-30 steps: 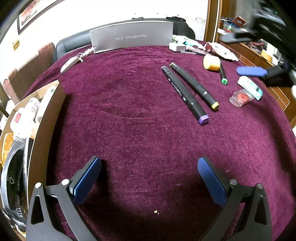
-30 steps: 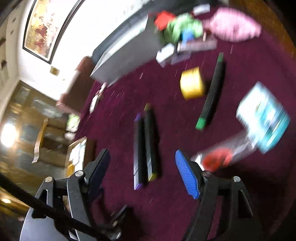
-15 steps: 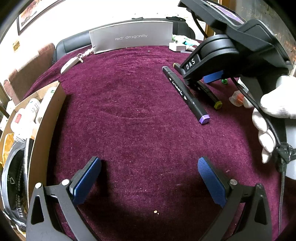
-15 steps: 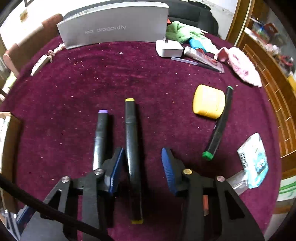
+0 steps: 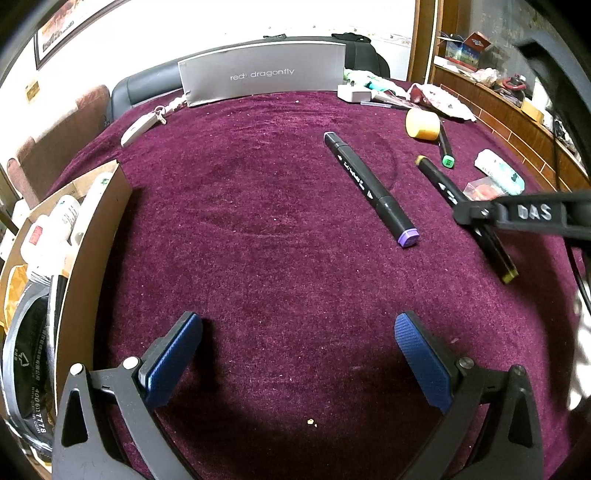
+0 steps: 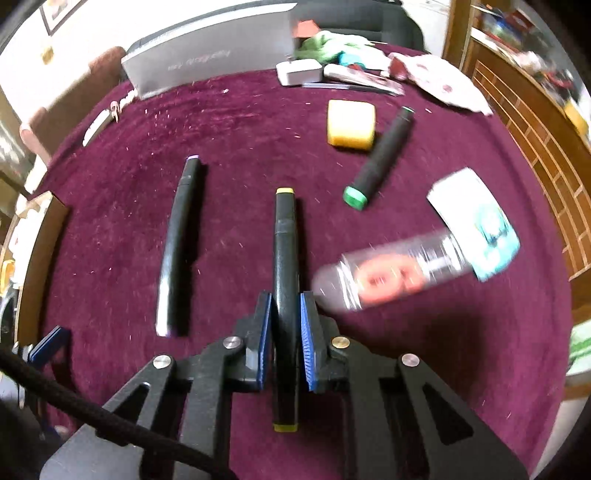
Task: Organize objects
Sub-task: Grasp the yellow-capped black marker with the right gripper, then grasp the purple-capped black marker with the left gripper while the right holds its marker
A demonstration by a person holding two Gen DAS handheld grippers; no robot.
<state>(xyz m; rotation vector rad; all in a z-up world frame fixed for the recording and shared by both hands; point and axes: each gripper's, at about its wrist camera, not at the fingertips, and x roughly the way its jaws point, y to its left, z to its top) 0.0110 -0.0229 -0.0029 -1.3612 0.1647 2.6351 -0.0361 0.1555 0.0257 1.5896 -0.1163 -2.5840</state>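
Right gripper clamped on yellow-capped marker — barrel running forward between the pads. Purple-capped marker lying left of those jaws, apart. Left gripper spread wide, nothing between — cloth only.

My left view is sharp and evenly lit from above, though the white wall behind blows out. A dark shadow pools on the cloth nearest me. My right view smears: the plastic packet streaks with motion blur. Both bend hard and darken at the edges.
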